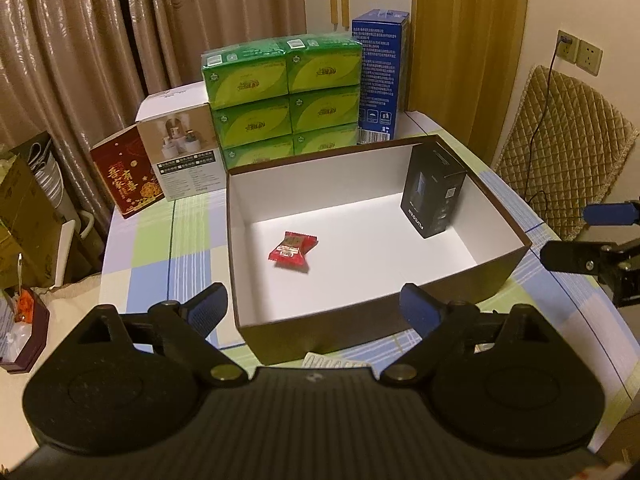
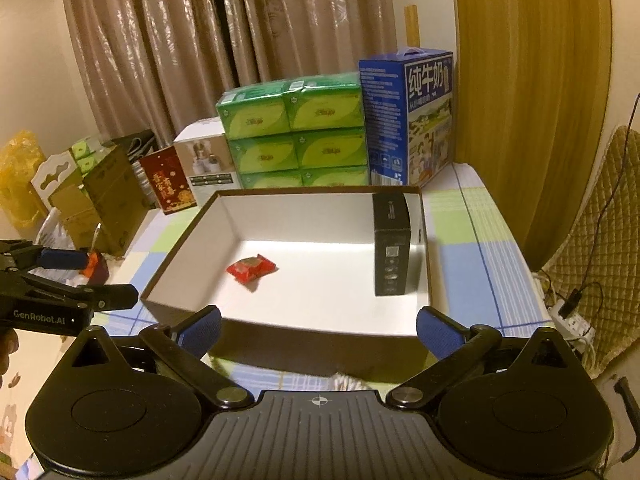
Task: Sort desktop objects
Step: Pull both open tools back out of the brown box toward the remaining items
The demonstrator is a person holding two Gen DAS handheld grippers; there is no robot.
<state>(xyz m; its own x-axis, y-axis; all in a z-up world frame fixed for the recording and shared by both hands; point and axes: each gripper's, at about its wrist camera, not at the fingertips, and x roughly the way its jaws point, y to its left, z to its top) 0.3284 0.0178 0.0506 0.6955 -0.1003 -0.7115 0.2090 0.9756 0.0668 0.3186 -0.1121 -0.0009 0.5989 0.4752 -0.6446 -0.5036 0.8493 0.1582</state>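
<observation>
We read "GenRobot.AI" on the left gripper (image 2: 120, 295), "纯牛奶" on the blue milk carton (image 2: 424, 120), "FLYCOSA"-ish on the black box (image 1: 434, 196).

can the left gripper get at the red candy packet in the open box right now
Probably yes. The left gripper is open and empty at the near wall of the open box. The red candy packet lies alone on the white floor, well apart from the upright black carton, with nothing above it.

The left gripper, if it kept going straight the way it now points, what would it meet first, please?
Probably the near wall of the open box, which lies right ahead of the open, empty left gripper. A slightly higher line would clear the rim toward the red packet; depth is unclear.
</observation>
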